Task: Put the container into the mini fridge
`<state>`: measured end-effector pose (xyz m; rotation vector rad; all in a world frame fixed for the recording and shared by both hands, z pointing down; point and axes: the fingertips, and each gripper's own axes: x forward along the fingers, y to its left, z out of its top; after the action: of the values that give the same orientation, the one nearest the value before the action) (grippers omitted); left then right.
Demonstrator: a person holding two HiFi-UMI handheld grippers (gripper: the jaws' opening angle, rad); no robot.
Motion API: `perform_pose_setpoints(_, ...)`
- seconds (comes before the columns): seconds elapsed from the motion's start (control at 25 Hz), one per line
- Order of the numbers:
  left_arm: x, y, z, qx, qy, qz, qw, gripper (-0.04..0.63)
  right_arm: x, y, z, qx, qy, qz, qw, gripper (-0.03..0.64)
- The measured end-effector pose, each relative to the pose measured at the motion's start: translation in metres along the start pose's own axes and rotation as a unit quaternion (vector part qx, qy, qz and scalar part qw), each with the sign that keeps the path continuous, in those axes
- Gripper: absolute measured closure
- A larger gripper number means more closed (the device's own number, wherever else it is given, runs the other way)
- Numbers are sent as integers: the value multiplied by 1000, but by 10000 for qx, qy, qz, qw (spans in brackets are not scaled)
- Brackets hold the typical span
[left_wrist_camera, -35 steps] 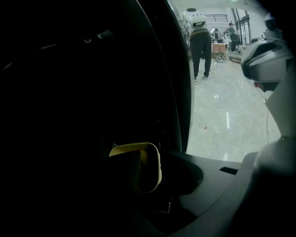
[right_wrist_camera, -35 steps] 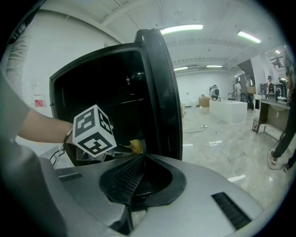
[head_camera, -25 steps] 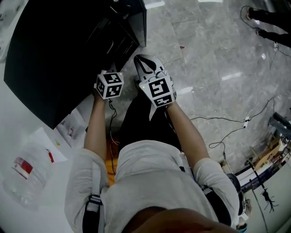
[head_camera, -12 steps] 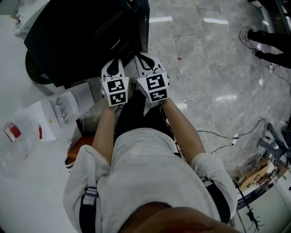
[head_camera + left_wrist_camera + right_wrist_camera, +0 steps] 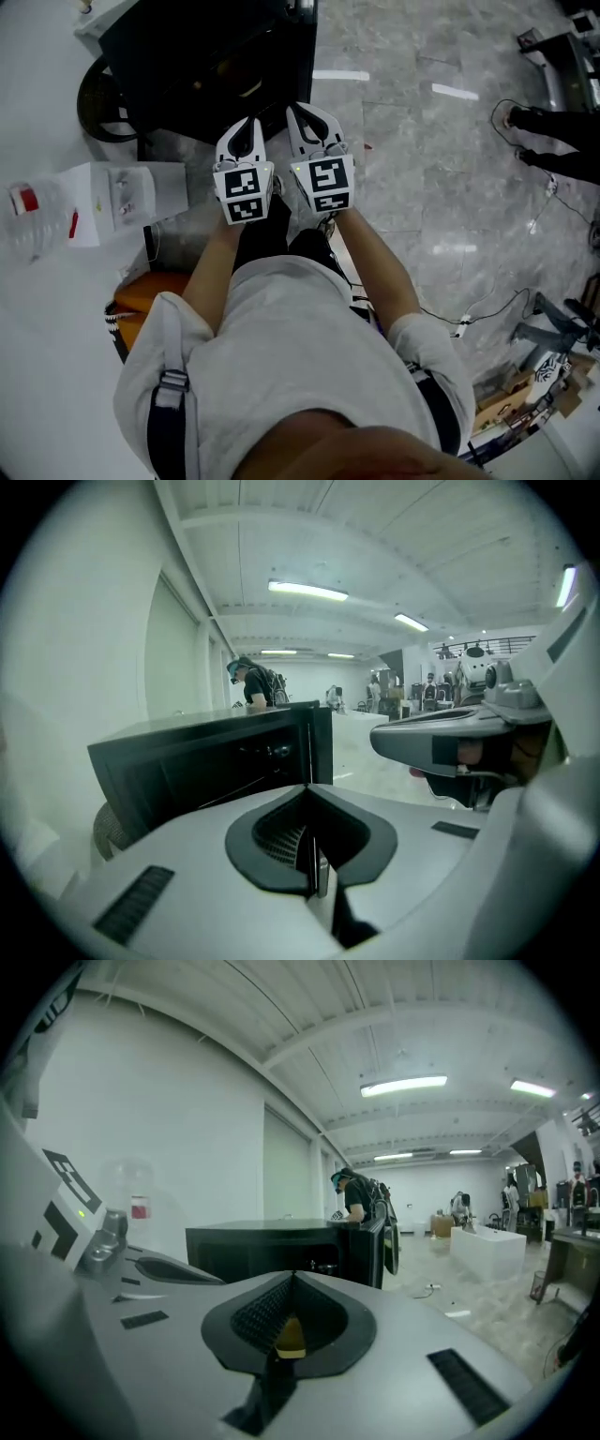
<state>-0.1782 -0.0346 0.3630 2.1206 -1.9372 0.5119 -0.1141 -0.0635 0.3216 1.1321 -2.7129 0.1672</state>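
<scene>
The black mini fridge (image 5: 206,66) stands on the floor ahead, its dark inside showing in the left gripper view (image 5: 216,761) and in the right gripper view (image 5: 281,1246). A clear container (image 5: 28,220) with a red label lies on the white surface at far left, also faintly seen in the right gripper view (image 5: 139,1206). My left gripper (image 5: 242,127) and right gripper (image 5: 305,114) hang side by side in front of the fridge, apart from it. Both are shut with nothing between the jaws (image 5: 309,787) (image 5: 292,1274).
Papers (image 5: 131,197) lie on the white surface beside the container. A dark round object (image 5: 98,103) sits left of the fridge, an orange item (image 5: 141,291) below it. Cables (image 5: 469,309) cross the grey floor. A person's feet (image 5: 553,159) show at right, another person (image 5: 361,1199) far behind the fridge.
The left gripper has drawn back from the fridge and now sits close beside the right one. The view has swung, so the container lies farther left and higher.
</scene>
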Motion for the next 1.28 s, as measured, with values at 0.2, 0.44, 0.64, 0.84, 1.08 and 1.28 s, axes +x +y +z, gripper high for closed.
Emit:
perform_pose_setpoints(0.2,-33,-27,27,-17,-380,89,9992,581,-47,-8,24,-237,-315,-62,9992,578)
perform_pose_setpoints(0.44,-68,-73,51,-177,-808,197,9964,581,-105,-28,23,-451,-379,-241,9980,580)
perform_pose_setpoints(0.64,-90,-96,59,-231,-927,305,9950,581,-132,-25,28,-594,-482,-124,9970,579)
perform_pose_setpoints(0.84,-111,-114,68,-83,-1122,324,9931,581,-156,-23,41,-651,-718,-59,9953,580)
perform_pose_setpoints(1.08,-118,-135,64,-81,-1087,396,9933,581,-177,-32,48,-615,-779,34,9951,580)
perform_pose_setpoints(1.28,-118,-148,73,244,-1022,274,9941,581,-181,-43,49,-534,-827,-31,9951,579)
